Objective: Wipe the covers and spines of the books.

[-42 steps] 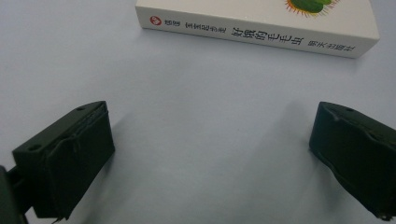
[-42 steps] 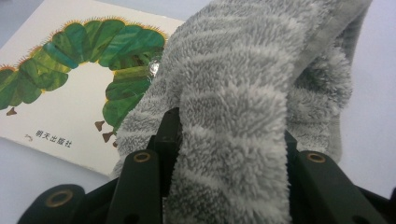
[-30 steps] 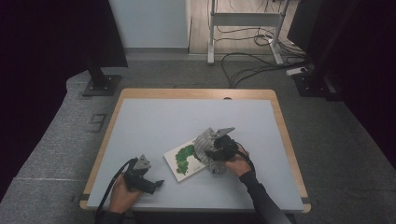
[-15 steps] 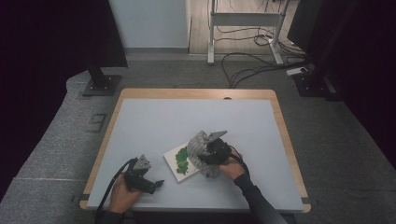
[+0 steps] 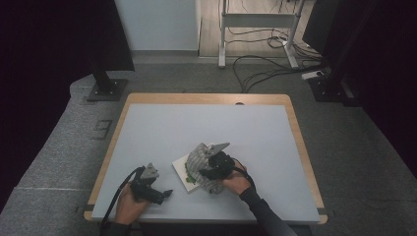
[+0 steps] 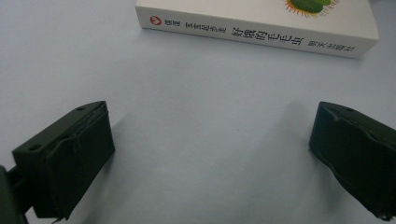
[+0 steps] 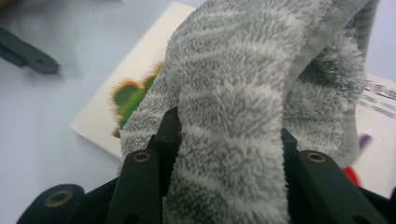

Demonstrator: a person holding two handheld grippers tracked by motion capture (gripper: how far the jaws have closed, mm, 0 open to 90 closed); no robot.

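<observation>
Your right hand-held gripper (image 7: 224,154) is clamped on a fold of the grey fleecy cloth (image 7: 252,84), which hangs over the book (image 5: 183,167). The cloth looks soft, light and floppy, so grip a thick bunched fold. Your left hand-held gripper (image 6: 210,154) rests wide open and empty on the table (image 5: 162,132), just beside the book.

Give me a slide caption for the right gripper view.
Right hand-held gripper clamps a fluffy grey towel over a white picture book.
</observation>
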